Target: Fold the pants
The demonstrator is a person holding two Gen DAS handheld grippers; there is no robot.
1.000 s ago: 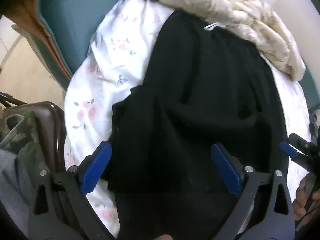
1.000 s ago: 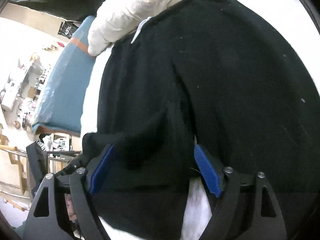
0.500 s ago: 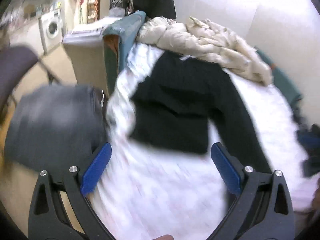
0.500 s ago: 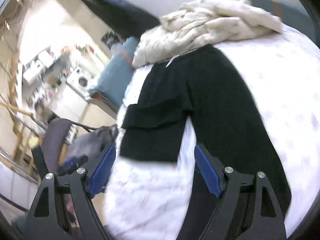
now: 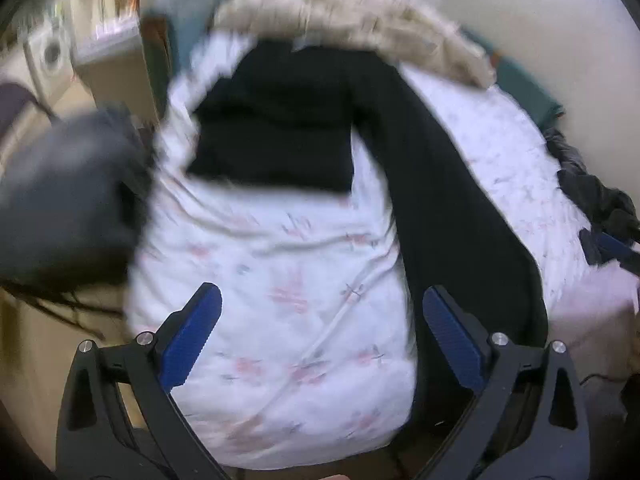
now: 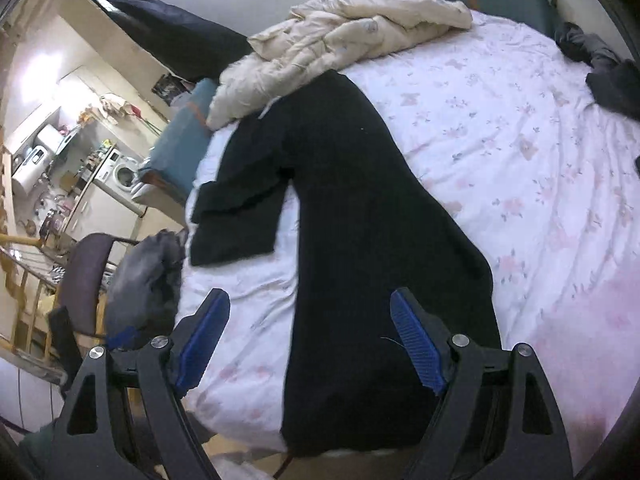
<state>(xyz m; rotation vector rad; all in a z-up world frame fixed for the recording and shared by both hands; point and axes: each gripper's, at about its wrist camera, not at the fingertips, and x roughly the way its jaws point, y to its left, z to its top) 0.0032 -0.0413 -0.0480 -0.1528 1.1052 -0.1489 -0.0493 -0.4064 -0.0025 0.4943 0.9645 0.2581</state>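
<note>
My left gripper (image 5: 318, 334) and right gripper (image 6: 310, 338) both hang with ribbed blue pads spread apart, holding nothing. One pair of matte black pants (image 6: 360, 216) lies on the wrinkled floral sheet (image 6: 520, 152), one leg long, the other folded back short. Beyond the pants sits one rumpled cream quilt (image 6: 340, 36).

Bare floral bed (image 6: 520, 168) lies open to the right of the black pants (image 6: 360, 208). A cream duvet (image 6: 344, 36) blocks the far end, touching the waistband. Dark clothing (image 6: 600, 68) occupies the far right edge. A chair (image 6: 86, 276) carrying grey clothes (image 6: 144, 276) crowds the bed's left side.
</note>
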